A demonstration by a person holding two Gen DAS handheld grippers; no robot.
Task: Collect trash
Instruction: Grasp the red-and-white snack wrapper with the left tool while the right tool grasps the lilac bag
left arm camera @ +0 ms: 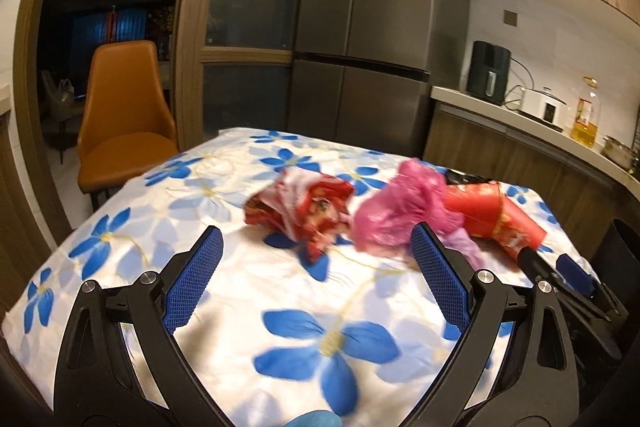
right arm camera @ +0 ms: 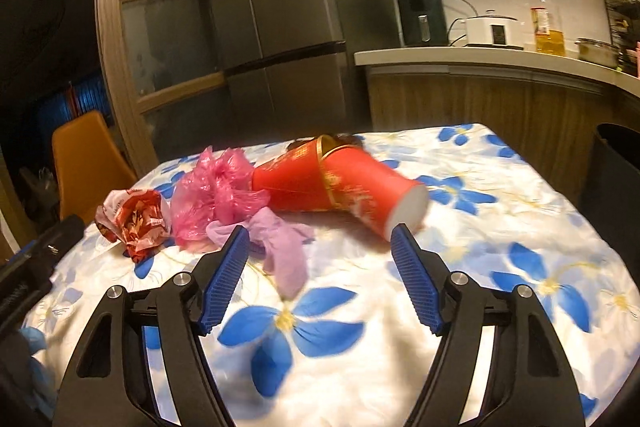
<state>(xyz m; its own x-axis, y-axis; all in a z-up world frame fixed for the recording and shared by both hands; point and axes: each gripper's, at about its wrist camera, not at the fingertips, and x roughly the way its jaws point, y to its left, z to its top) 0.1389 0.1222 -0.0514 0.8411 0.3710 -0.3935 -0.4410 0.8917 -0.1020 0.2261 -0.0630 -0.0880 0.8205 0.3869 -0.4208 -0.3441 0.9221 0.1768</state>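
A tabletop [right arm camera: 520, 227] covered with a white cloth printed with blue flowers carries the trash in one loose row, presumably so that each piece can be taken singly. In the right wrist view, a crumpled red and white paper wrapper [right arm camera: 136, 223] lies at middle left, a crumpled pink plastic bag [right arm camera: 216, 195] just beside it, a limp lilac glove [right arm camera: 284, 247] below the bag, and two red paper cups with gold print [right arm camera: 344, 187] on their sides at the centre, one pushed partly into the other. The right claw [right arm camera: 320, 247] is held wide with nothing between its blue ribbed pads; the glove lies just beyond its left pad and the nearer cup's white base just above its right pad. The left claw [left arm camera: 316, 259] is likewise spread wide and empty, and in its view the wrapper lies just above the gap, apart from the pads. A dark bin [right arm camera: 616, 163] is seen at the right edge, probably the destination.
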